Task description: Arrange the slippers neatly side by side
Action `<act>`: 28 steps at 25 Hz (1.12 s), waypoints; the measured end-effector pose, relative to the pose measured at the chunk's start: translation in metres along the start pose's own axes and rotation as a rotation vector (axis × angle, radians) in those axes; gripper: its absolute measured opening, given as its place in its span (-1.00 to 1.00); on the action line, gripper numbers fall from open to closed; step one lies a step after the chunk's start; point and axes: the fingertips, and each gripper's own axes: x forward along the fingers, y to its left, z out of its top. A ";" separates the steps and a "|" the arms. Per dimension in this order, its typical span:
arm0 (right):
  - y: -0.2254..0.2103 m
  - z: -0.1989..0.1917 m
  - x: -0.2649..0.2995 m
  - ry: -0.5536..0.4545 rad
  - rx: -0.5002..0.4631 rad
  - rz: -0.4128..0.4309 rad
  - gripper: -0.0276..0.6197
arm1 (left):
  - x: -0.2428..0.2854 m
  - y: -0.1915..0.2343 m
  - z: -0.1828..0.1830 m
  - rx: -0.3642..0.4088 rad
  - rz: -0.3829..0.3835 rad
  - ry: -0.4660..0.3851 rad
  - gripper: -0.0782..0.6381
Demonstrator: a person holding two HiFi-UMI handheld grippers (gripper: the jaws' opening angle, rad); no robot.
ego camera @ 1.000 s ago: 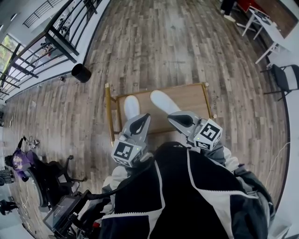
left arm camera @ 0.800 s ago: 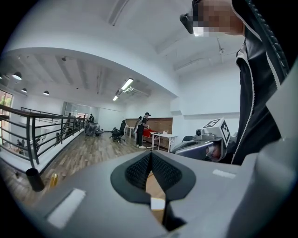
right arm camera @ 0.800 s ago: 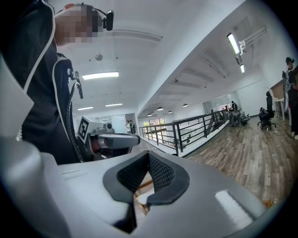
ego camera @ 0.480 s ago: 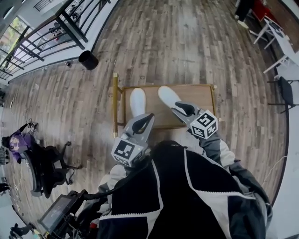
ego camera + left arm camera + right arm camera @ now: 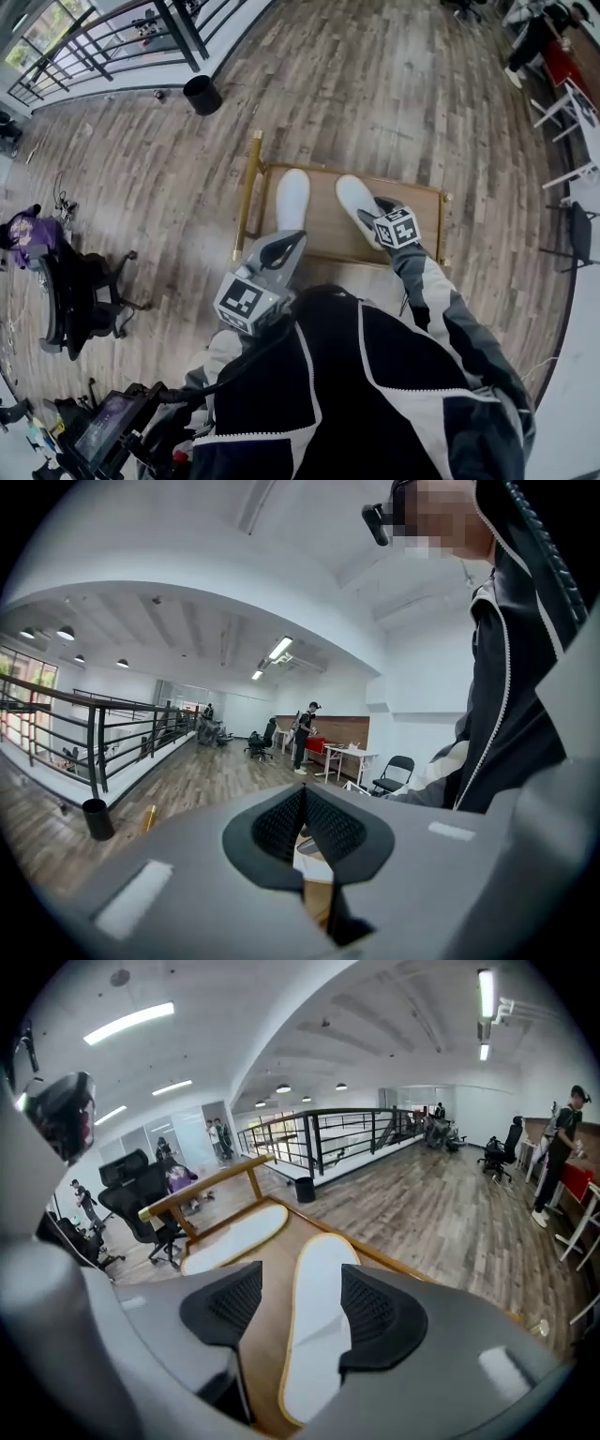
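Lying on a low rectangular wooden tray with a brass-coloured rail along one side, two flat white slippers with tan edging sit near each other, a strip of bare wood between them. In the head view the straight slipper occupies the tray's nine o'clock half, its toe toward twelve o'clock. The slanted slipper lies at its three o'clock side with the toe tipped toward eleven o'clock, so the pair is closer at the toes than at the heels.

The right gripper, grey with a square-marker cube, hangs over the slanted slipper's heel end. Its own view shows the black ribbed pads standing wide, having just been opening. The slanted slipper runs lengthwise through the gap between them, not clamped. The straight slipper lies beyond, at ten o'clock.

The left gripper is held near the tray's six o'clock edge, above the person's black-and-white jacket. Its own view shows its two pads closed flat together with nothing between them.

Around the tray spreads a grey-brown plank floor. A round black bin stands at eleven o'clock from the tray beside a black metal railing, a black office chair at eight o'clock and white tables at two o'clock.
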 end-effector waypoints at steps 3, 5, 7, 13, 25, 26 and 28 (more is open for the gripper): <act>-0.019 -0.015 0.024 0.098 0.027 -0.044 -0.10 | -0.013 0.009 -0.003 -0.010 0.037 -0.001 -0.73; -0.029 -0.023 0.038 0.158 0.043 -0.069 -0.10 | -0.019 0.017 -0.007 -0.034 0.066 0.000 -0.73; -0.036 -0.029 0.051 0.211 0.060 -0.084 -0.10 | -0.024 0.023 -0.010 -0.052 0.089 0.004 -0.73; -0.047 -0.041 0.071 0.292 0.085 -0.095 -0.11 | -0.029 0.027 -0.015 -0.050 0.118 0.026 -0.73; -0.045 -0.040 0.069 0.282 0.095 -0.112 -0.83 | -0.038 0.037 -0.020 -0.066 0.146 0.019 -0.73; -0.043 -0.036 0.066 0.259 0.101 -0.112 -0.83 | -0.037 0.037 -0.019 -0.066 0.143 0.017 -0.73; -0.037 -0.023 0.054 0.201 0.105 -0.112 -0.84 | -0.034 0.033 -0.018 -0.075 0.130 0.013 -0.73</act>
